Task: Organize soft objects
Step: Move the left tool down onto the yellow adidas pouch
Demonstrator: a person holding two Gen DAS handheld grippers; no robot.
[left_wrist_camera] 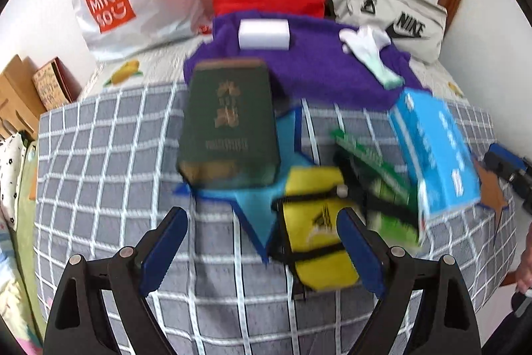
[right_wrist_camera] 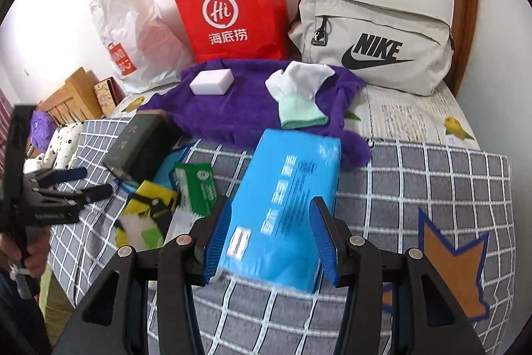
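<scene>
The step in hand looked like the reach for a first soft item on the bed (right_wrist_camera: 415,175), whose grey checked cover carried everything. To do it well, the right claw (right_wrist_camera: 270,238) would need to settle squarely over the blue tissue pack (right_wrist_camera: 292,188), straddle its narrow width and close only until the wrapper gave a little, since a soft pack would buckle and slip under a hard pinch. Lifting straight up before heading far, towards the Nike bag (right_wrist_camera: 375,45), the red paper bag (right_wrist_camera: 232,9) or the white Miniso bag (right_wrist_camera: 133,32), would likely keep it from dragging the purple towel (right_wrist_camera: 239,108).

The tissue pack lay slantwise between the right claw's fingers, its near end level with the pads and its far end touching the towel. The jaws stood half parted; the pack was smeared while the fingers were sharp, so I judged it not yet pinched.

The left claw (left_wrist_camera: 262,250) was released, jaws wide and empty. The green book (left_wrist_camera: 229,122), a hard thing to leave alone, lay far of it. The yellow pouch (left_wrist_camera: 319,242) lay just inside its right finger, near the tip. Farther off, the white and mint sock (right_wrist_camera: 299,95) rested on the towel's right part and the white sponge (right_wrist_camera: 211,82) on its left.
</scene>
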